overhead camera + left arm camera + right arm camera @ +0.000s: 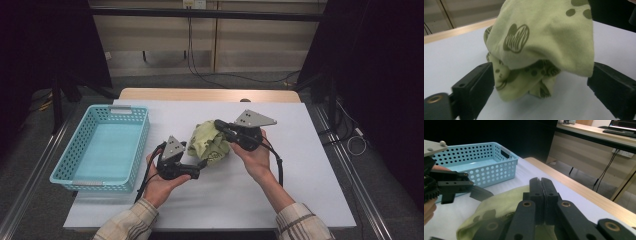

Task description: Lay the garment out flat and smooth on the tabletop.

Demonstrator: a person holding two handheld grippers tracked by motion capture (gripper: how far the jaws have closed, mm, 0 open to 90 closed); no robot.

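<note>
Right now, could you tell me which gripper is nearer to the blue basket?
Left. The left gripper sits just right of the blue basket, its open jaws around the green cloth. The right gripper, pinching the cloth's top, lies farther right.

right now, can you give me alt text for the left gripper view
A bunched pale green cloth printed with dark hearts and dots hangs just ahead of the left gripper, drooping between its two black jaws, which stand wide apart on either side. Below it lies the white table, with a wooden edge behind.

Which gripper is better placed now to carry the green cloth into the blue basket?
Right, probably: the right gripper is shut on the green cloth. The left gripper is open around it, though nearer the blue basket.
</note>
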